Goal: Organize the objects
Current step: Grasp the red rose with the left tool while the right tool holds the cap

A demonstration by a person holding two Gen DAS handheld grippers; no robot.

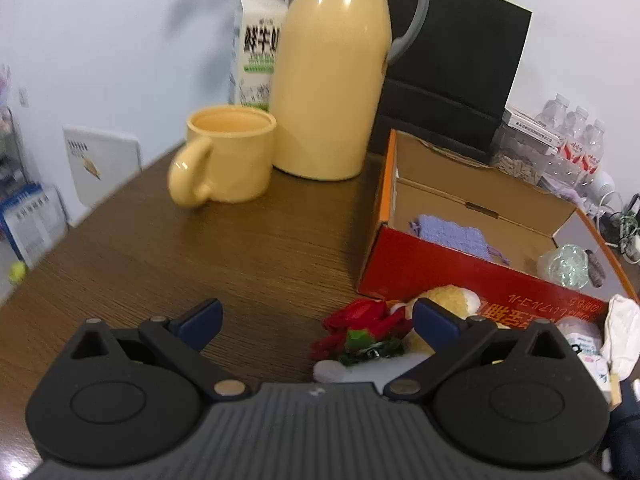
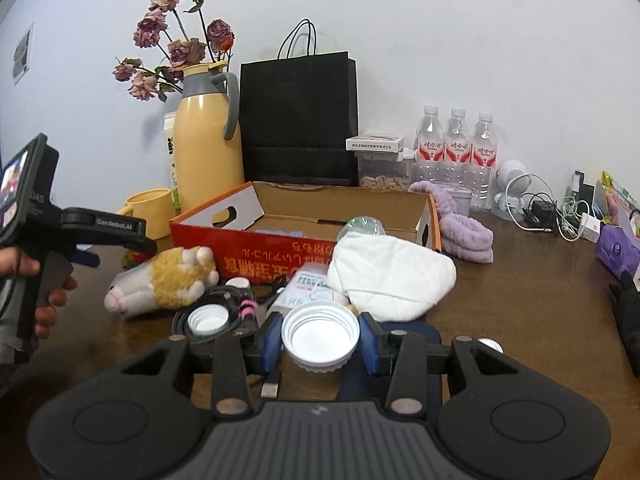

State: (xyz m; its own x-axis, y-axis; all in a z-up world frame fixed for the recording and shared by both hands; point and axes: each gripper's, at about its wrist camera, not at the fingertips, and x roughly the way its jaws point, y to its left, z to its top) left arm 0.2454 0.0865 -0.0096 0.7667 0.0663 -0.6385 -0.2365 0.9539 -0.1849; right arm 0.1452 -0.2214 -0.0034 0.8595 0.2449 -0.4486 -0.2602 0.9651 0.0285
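Observation:
My right gripper (image 2: 320, 344) is shut on a white screw cap (image 2: 320, 338), held mouth-up above the table between the blue pads. A second white cap (image 2: 208, 318) lies on a coiled black cable (image 2: 224, 304). The red and orange cardboard box (image 2: 248, 240) stands open ahead, with a lilac cloth (image 1: 452, 236) and a clear glass piece (image 1: 566, 266) inside. A plush hamster (image 2: 164, 280) lies before the box, beside a red artificial flower (image 1: 360, 320). My left gripper (image 1: 316, 320) is open over the bare table, left of that flower. A hand holds the left gripper (image 2: 86, 258) at the right wrist view's left edge.
A yellow mug (image 1: 224, 156), yellow thermos (image 1: 332, 76) and milk carton (image 1: 260, 48) stand at the back left. A black paper bag (image 2: 298, 120), water bottles (image 2: 456, 148), a purple headband (image 2: 464, 236) and a white folded cloth (image 2: 392, 272) surround the box. Chargers and cables (image 2: 552, 212) lie right.

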